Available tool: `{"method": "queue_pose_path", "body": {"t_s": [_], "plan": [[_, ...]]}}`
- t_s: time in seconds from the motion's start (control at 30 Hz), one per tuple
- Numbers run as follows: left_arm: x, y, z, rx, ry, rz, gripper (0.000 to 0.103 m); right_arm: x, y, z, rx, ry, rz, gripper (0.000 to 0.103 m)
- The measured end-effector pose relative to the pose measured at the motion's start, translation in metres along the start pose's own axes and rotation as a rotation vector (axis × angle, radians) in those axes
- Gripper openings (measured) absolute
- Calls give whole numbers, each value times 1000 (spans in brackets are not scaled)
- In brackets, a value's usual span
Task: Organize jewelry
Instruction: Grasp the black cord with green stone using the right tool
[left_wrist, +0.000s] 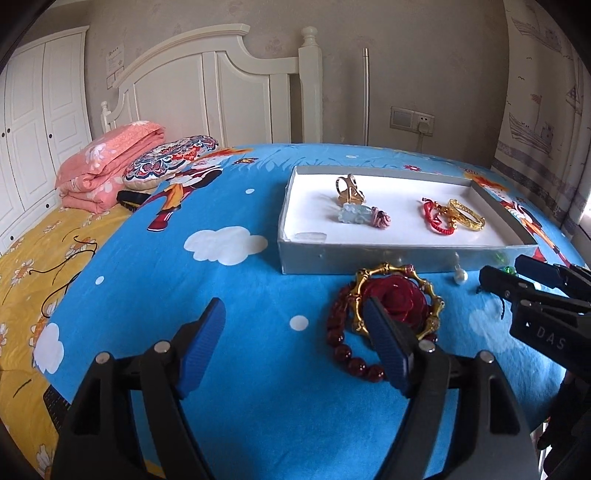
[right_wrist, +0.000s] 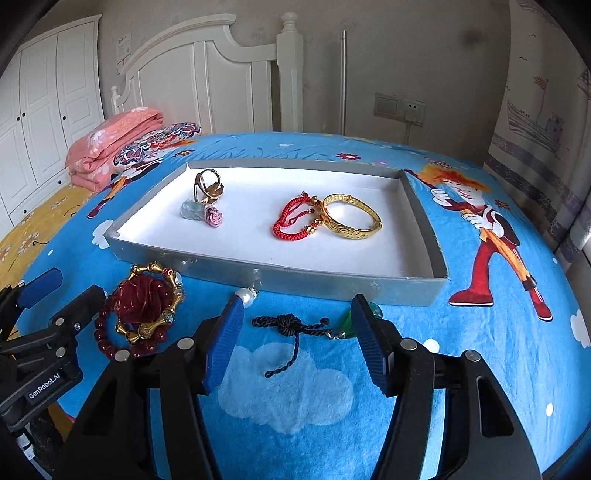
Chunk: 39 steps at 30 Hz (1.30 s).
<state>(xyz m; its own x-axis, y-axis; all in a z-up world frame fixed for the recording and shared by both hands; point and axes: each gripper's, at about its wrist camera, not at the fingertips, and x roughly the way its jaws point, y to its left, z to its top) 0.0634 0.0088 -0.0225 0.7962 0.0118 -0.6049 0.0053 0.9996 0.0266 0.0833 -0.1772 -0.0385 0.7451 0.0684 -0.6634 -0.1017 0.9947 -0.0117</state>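
A shallow grey box with a white floor lies on the blue bedspread. It holds gold rings, a pale stone with a pink knot, a red cord bracelet and a gold bangle. In front of the box lie a red rose ornament in a gold bamboo bangle with dark red beads, a pearl and a black cord with a green pendant. My right gripper is open over the black cord. My left gripper is open, its right finger over the rose ornament.
A folded pink quilt and a patterned cushion lie at the head of the bed by the white headboard. A yellow sheet with a thin black cord lies left. A curtain hangs at the right.
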Motion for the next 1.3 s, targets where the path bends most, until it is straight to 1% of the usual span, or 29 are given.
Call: {"method": "queue_pose_path", "body": {"t_s": [0.1, 0.2, 0.23, 0.27, 0.33, 0.37, 0.4, 0.43, 0.47, 0.5, 0.67, 0.77, 0.93, 1.0, 1.13, 1.27, 1.3], "plan": [[4, 2, 0, -12, 10, -9, 75, 7, 4, -1, -20, 34, -6, 52], [8, 1, -1, -22, 29, -21, 75, 10, 3, -2, -21, 49, -15, 41], [8, 0, -2, -23, 33, -25, 75, 9, 3, -4, -22, 47, -16, 36], [9, 0, -2, -21, 36, -29, 75, 9, 2, -5, -25, 46, -16, 35], [8, -3, -3, -12, 31, -28, 75, 6, 3, -10, -42, 40, -24, 27], [7, -5, -3, -7, 30, -29, 75, 4, 4, -13, -54, 32, -31, 25], [7, -6, -3, -3, 29, -30, 75, 2, 4, -16, -63, 21, -36, 21], [7, -6, -3, -2, 29, -29, 75, -1, 3, -19, -68, 9, -47, 12], [7, -7, -4, -1, 29, -27, 75, -3, 1, -23, -71, -4, -61, 8], [7, -8, -4, 0, 30, -26, 75, -6, -1, -27, -67, -14, -58, 6], [6, -7, -4, -11, 40, -36, 75, -22, -12, -43, -25, -48, -41, 5], [5, -12, -5, -10, 39, -44, 73, -30, -12, -52, -22, -80, -34, 5], [-8, -22, -5, -1, -12, -85, 73, -35, -14, -58, 3, -99, -12, 5], [-13, -27, -5, 17, -31, -106, 73, -39, -18, -59, 25, -116, 12, 5], [-11, -40, -7, 63, -17, -129, 73, -38, -24, -62, 52, -105, 34, 6], [-2, -40, -9, 44, 2, -128, 74, -37, -18, -62, 25, -104, 31, 7], [-1, -38, -9, 37, 5, -128, 74, -37, -17, -62, 24, -104, 31, 9]]}}
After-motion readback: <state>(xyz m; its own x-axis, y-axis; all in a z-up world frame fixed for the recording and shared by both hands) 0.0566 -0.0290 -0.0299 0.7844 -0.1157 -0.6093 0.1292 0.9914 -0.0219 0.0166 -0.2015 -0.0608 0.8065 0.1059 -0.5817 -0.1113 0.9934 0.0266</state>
